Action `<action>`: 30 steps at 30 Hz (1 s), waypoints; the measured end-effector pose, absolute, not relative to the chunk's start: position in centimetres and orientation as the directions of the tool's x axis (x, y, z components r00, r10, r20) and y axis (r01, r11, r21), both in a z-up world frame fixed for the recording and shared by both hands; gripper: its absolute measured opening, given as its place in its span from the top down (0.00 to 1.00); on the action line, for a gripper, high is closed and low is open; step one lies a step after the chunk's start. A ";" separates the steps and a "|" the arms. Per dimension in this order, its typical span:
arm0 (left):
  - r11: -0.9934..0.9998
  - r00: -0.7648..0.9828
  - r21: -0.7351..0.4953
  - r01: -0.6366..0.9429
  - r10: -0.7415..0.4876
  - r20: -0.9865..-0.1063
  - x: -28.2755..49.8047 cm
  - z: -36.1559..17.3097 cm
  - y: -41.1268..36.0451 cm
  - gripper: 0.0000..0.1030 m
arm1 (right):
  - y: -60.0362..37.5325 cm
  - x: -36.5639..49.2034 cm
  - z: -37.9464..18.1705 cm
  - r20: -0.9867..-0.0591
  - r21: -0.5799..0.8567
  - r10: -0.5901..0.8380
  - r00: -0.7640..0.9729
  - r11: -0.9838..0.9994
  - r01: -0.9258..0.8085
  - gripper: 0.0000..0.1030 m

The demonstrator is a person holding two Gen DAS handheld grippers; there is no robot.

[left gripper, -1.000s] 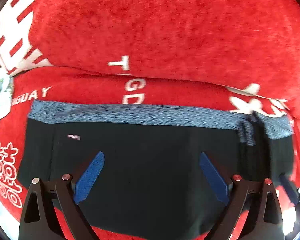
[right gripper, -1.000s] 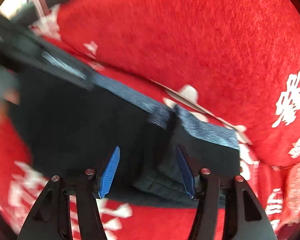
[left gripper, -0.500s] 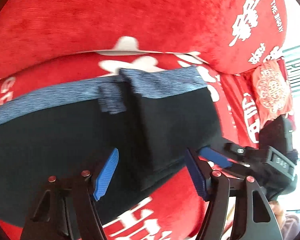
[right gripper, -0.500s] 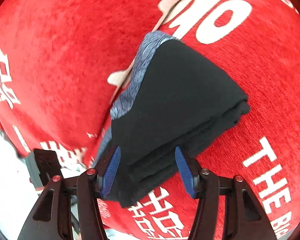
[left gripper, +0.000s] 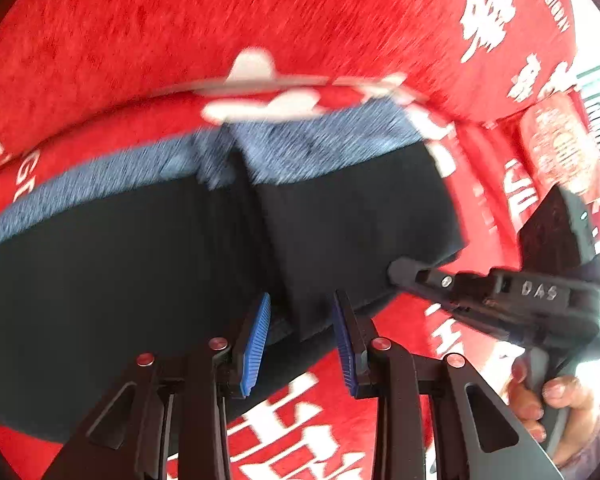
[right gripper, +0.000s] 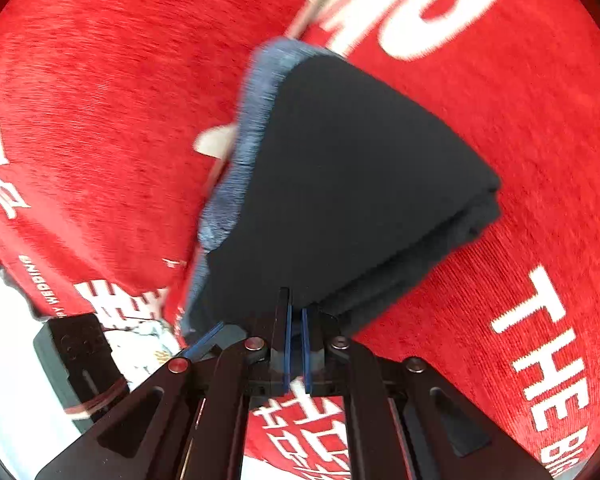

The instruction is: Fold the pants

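Note:
The black pants (left gripper: 140,280) with a grey-blue waistband (left gripper: 320,144) lie folded on a red sofa cover. In the left wrist view my left gripper (left gripper: 300,336) has its blue pads partly closed around the near edge of the folded right-hand layer. My right gripper (left gripper: 404,272) shows there at the fold's right corner. In the right wrist view the right gripper (right gripper: 296,344) is shut on the near edge of the folded pants (right gripper: 340,200), which rise as a thick stack in front of it.
The red sofa cover (right gripper: 100,120) with white lettering fills both views, with the backrest cushion (left gripper: 260,8) behind the pants. A red patterned pillow (left gripper: 560,148) lies at the far right. The person's hand (left gripper: 552,404) holds the right gripper.
My right gripper has shut on the edge of the folded pants. My left gripper has narrowed its pads around the fold's near edge. Both views are blurred by motion.

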State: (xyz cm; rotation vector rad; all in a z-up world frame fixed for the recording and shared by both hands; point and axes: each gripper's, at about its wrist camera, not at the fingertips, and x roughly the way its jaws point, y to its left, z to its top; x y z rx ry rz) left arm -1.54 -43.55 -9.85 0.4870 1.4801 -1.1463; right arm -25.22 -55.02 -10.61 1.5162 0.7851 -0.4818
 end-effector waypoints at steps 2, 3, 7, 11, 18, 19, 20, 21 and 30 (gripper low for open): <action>0.474 -0.257 -0.356 0.806 -0.261 -0.930 -1.5 -10.9 -43.0 0.67 | -54.7 -24.9 -12.1 -0.721 0.679 0.208 0.661 0.020 0.734 0.96; 0.488 -0.256 -0.358 0.796 -0.264 -0.930 -1.3 -11.1 -42.7 0.58 | -54.8 -24.8 -12.3 -0.713 0.686 0.213 0.668 0.013 0.728 0.94; 0.519 -0.198 -0.339 0.785 -0.308 -0.931 -0.4 -9.8 -41.2 0.45 | -54.5 -25.4 -11.3 -0.637 0.756 0.218 0.739 -0.011 0.655 0.70; 0.547 -0.187 -0.328 0.770 -0.297 -0.936 1.1 -9.3 -40.0 0.45 | -53.4 -25.6 -11.7 -0.587 0.787 0.230 0.776 -0.062 0.614 0.50; 0.562 -0.188 -0.315 0.764 -0.273 -0.943 2.0 -9.7 -38.4 0.45 | -53.5 -24.5 -14.4 -0.546 0.804 0.172 0.820 -0.166 0.571 0.51; 0.568 -0.190 -0.311 0.762 -0.263 -0.946 2.1 -10.0 -38.1 0.45 | -53.5 -24.3 -14.7 -0.539 0.804 0.166 0.826 -0.189 0.563 0.51; 0.572 -0.191 -0.308 0.760 -0.257 -0.947 2.0 -10.1 -38.0 0.45 | -53.6 -24.1 -15.0 -0.538 0.801 0.162 0.827 -0.209 0.561 0.53; 0.575 -0.192 -0.307 0.758 -0.253 -0.948 2.0 -10.1 -37.8 0.45 | -53.7 -24.1 -15.1 -0.542 0.797 0.162 0.824 -0.212 0.566 0.72; 0.582 -0.141 -0.260 0.770 -0.241 -0.960 2.6 -9.4 -36.2 0.45 | -52.6 -20.5 -11.8 -0.594 0.796 0.223 0.773 0.021 0.606 0.88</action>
